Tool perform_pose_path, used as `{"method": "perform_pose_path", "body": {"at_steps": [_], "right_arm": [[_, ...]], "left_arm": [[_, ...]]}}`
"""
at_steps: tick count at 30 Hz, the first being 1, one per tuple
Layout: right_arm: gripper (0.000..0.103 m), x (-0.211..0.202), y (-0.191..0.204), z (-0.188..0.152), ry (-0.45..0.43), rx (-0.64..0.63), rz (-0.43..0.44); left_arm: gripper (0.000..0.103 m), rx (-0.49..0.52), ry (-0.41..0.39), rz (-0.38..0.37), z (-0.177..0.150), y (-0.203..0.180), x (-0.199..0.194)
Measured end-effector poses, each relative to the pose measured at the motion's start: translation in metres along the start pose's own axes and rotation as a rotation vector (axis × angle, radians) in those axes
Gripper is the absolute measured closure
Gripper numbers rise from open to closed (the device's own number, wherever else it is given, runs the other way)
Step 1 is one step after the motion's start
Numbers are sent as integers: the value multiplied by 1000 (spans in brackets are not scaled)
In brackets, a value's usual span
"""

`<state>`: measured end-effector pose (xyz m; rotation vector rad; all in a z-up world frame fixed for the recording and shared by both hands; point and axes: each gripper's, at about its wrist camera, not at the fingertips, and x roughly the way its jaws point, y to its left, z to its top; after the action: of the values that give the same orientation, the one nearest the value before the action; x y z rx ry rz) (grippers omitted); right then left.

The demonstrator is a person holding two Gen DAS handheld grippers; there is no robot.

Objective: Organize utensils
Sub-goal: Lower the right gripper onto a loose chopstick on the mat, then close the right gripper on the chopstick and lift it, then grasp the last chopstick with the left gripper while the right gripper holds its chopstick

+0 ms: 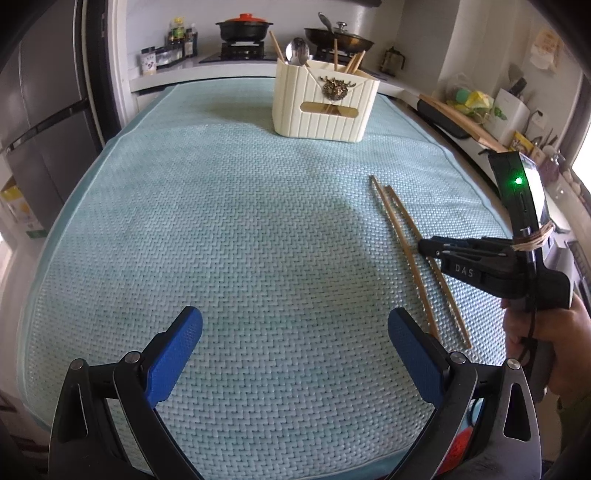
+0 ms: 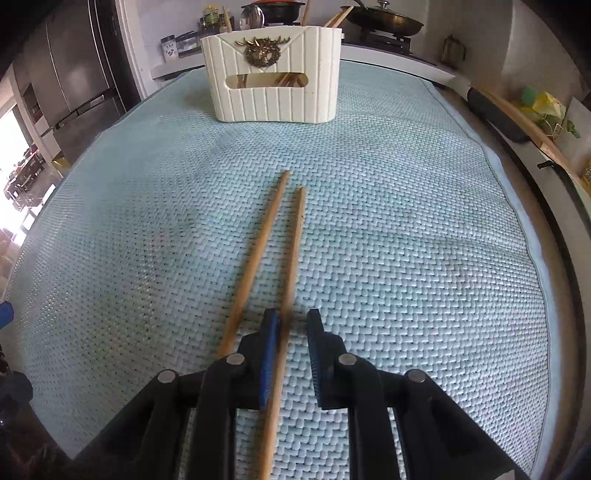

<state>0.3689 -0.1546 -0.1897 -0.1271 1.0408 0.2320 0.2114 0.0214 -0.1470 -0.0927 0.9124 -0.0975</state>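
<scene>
Left gripper (image 1: 295, 334) spread wide; right gripper (image 2: 293, 325) narrowed, angled down

I count two loose chopsticks (image 2: 269, 236) lying on one woven mat (image 2: 406, 229). One cream holder (image 2: 273, 74) stands on it, with one spoon (image 1: 297, 50) and about five chopsticks sticking out. Behind are two pans on the stove: one pot (image 1: 243, 29), one wok (image 1: 338, 38).

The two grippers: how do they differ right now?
The left gripper is wide open over bare mat; the right gripper is narrowed around one chopstick, a gap still showing at one pad. The left has nothing between its fingers; the right straddles a chopstick. Both have blue pads and point down.
</scene>
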Motion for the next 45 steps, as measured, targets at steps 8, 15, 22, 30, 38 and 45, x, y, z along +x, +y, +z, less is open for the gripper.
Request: {"method": "perform_pose_path", "body": {"at_steps": [8, 15, 22, 30, 38, 45], "right_arm": [[88, -14, -40, -21, -13, 81, -72], [85, -22, -60, -34, -26, 144, -78], [85, -27, -63, -45, -34, 174, -46], [85, -35, -73, -59, -44, 210, -20], [85, -38, -75, -65, -55, 215, -27], [83, -41, -70, -62, -46, 229, -29]], "left_arm": [[2, 33, 35, -67, 22, -16, 17], [2, 156, 66, -136, 79, -68, 65], [16, 193, 122, -15, 102, -107, 140], [20, 346, 54, 116, 60, -102, 121], [21, 288, 125, 51, 42, -23, 91], [21, 230, 149, -27, 44, 23, 85]]}}
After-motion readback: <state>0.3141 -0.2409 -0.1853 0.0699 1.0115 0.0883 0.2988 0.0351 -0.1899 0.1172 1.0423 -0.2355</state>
